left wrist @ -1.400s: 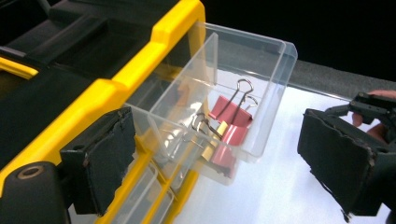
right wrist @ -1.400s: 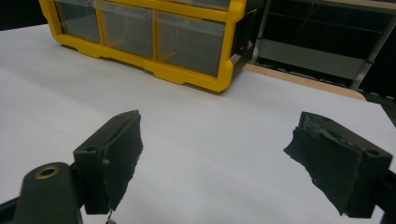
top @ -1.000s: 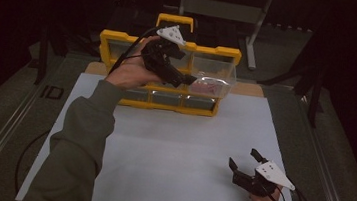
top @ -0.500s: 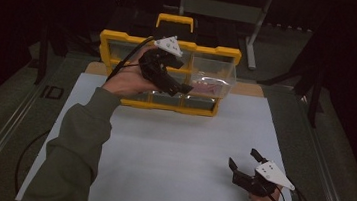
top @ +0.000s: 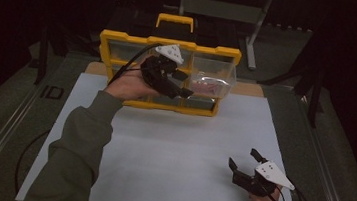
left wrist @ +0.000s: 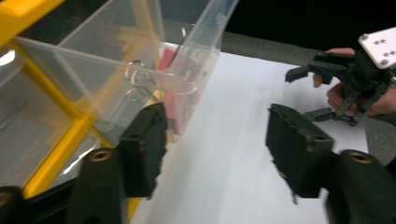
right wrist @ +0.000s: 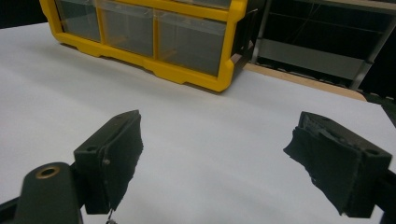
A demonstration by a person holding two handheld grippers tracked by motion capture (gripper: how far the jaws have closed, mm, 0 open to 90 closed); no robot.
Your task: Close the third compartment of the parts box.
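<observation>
White surface lay bare between yellow organizer at the far edge and right hand-held gripper near the front; a pulled-out clear drawer jutted from the organizer's right side.

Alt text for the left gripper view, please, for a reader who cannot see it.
The left gripper has its black jaws apart beside a clear plastic drawer pulled out of a yellow organizer; the jaws have just been closing, and nothing is between them. The drawer holds red pieces and metal clips. Farther off, over the white table surface, a hand holds the right gripper, open.
</observation>
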